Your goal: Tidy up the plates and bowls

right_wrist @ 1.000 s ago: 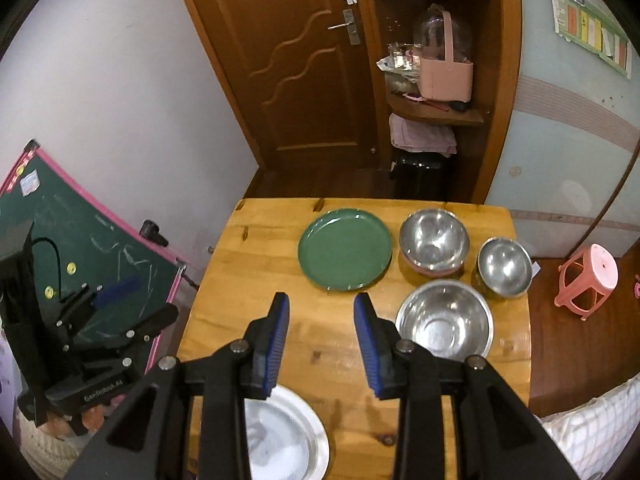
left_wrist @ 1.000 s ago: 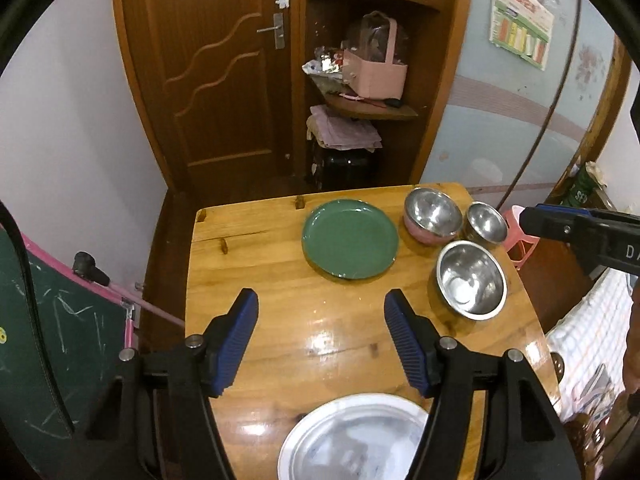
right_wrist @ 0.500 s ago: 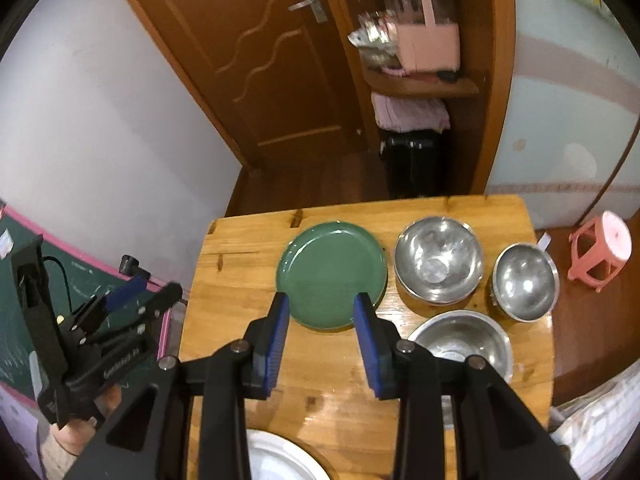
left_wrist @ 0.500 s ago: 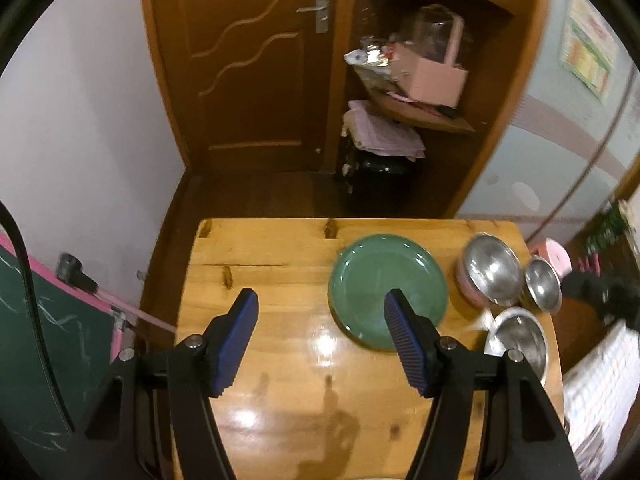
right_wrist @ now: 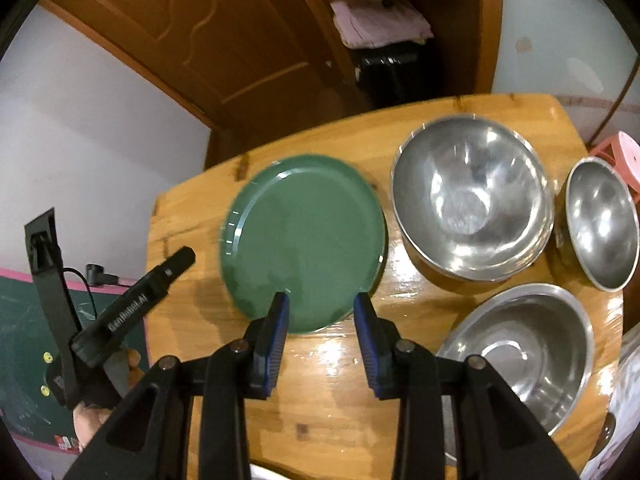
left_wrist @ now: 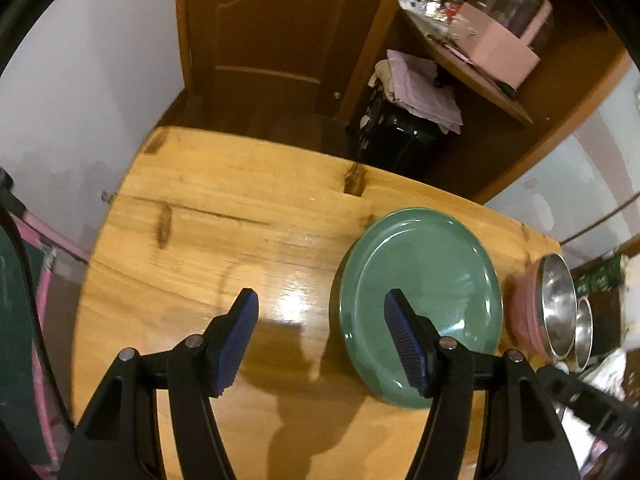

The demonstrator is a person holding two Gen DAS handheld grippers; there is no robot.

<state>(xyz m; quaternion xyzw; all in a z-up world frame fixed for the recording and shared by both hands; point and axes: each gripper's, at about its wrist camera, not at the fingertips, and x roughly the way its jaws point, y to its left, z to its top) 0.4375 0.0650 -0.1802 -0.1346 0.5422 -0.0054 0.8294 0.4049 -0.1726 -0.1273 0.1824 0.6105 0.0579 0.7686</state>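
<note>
A green plate (left_wrist: 420, 280) (right_wrist: 304, 236) lies on the wooden table (left_wrist: 224, 220). My left gripper (left_wrist: 322, 296) hovers open over the bare wood just left of the plate. Its right finger (left_wrist: 404, 344) overlaps the plate's near left rim in that view, and nothing is between the pads. My right gripper (right_wrist: 320, 298) stands open with a narrower gap, above the plate's near edge and holding nothing. Right of the plate sit three steel bowls: a large one (right_wrist: 472, 200), a small one (right_wrist: 604, 224) and a near one (right_wrist: 520, 356).
The left tool's black frame (right_wrist: 132, 304), held by a hand (right_wrist: 88, 420), shows at the table's left side. A green chalkboard (right_wrist: 24, 320) leans left of the table, and a pink stool (right_wrist: 616, 148) stands at the right. Behind are a door and a shelf over a black jar (left_wrist: 396, 140).
Both grippers have come down and forward toward the green plate, which now looks much larger. The white plate at the near edge has slid out of view. Jaw gaps are unchanged.
</note>
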